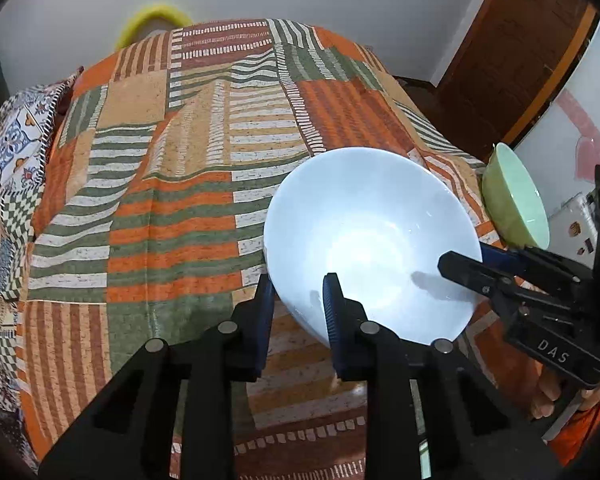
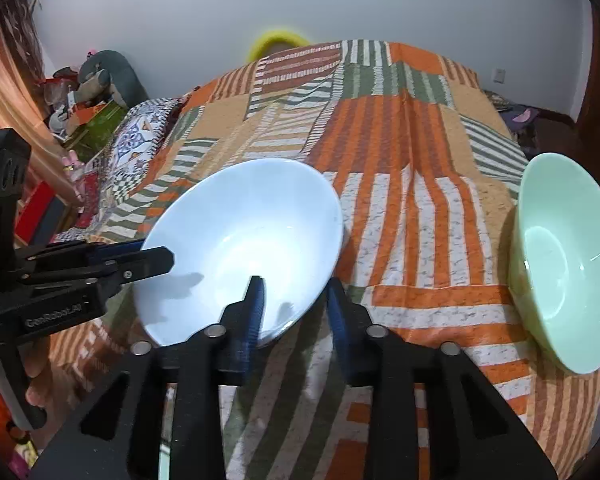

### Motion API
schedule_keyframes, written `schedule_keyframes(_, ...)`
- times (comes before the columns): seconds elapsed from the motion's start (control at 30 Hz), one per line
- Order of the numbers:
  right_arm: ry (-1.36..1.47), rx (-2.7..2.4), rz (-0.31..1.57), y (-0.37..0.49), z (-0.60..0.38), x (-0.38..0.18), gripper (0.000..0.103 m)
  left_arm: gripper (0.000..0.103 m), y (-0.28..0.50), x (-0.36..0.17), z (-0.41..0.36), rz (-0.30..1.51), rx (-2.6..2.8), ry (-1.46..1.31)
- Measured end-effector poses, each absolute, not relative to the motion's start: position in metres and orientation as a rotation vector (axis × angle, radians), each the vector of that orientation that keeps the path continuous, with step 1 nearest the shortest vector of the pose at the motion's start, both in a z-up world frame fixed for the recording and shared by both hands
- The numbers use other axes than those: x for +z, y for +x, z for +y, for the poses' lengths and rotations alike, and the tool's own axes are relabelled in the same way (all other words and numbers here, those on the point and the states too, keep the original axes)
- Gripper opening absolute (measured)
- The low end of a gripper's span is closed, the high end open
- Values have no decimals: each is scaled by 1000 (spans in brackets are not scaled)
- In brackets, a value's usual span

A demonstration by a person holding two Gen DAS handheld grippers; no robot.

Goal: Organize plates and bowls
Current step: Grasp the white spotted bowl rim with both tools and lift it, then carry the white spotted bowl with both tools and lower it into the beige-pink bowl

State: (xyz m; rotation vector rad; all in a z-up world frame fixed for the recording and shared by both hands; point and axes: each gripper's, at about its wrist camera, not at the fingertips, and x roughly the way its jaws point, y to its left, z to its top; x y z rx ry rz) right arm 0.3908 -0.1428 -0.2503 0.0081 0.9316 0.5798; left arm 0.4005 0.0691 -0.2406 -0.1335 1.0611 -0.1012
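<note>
A pale blue-white bowl (image 1: 372, 236) (image 2: 252, 228) rests tilted on the orange, green and white striped cloth (image 1: 172, 208). My left gripper (image 1: 299, 300) straddles its near-left rim, one finger outside and one inside, shut on the wall. In the right wrist view the left gripper (image 2: 156, 254) comes in from the left, clamped over that rim. My right gripper (image 2: 296, 300) is shut on the near-right rim in the same way, and in the left wrist view the right gripper (image 1: 466, 258) reaches in from the right. A mint green bowl (image 2: 560, 264) (image 1: 516, 204) stands apart at the cloth's right edge.
A blue patterned pillow (image 1: 16, 148) lies at the cloth's left side. A yellow ring (image 2: 276, 42) shows behind the far edge. Toys and boxes (image 2: 96, 88) crowd the floor at left. A wooden door (image 1: 520, 48) and a white box (image 1: 572, 224) stand at right.
</note>
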Motion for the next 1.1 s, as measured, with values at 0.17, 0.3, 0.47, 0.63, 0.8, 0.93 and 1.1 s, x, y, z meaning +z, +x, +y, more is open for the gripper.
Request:
schedule_keyframes(0.17, 1, 569, 923, 382, -144, -243, 23, 16, 391, -236, 72, 1076, -113, -153)
schedule_keyframes(0.3, -3, 565, 904, 373, -143, -232, 23, 16, 373, -219, 66, 1044, -114, -124)
schedule_keyframes(0.47, -36, 556, 849, 349, -140, -206, 23, 16, 344, -190, 60, 982, -103, -93)
schedule_keyframes(0.63, -9, 585, 795, 323, -142, -179, 23, 16, 304, -150, 61, 899, -98, -97)
schedule_keyframes(0.8, -21, 619, 722, 290, -135, -154, 23, 16, 262, -117, 64, 840, -72, -78)
schedule_keyframes(0.93, -15, 661, 683, 268, -129, -140, 23, 17, 231, -103, 72, 826, -55, -94)
schedule_keyframes(1.1, -49, 703, 647, 241, -113, -135, 23, 16, 190, -96, 83, 814, -11, -107)
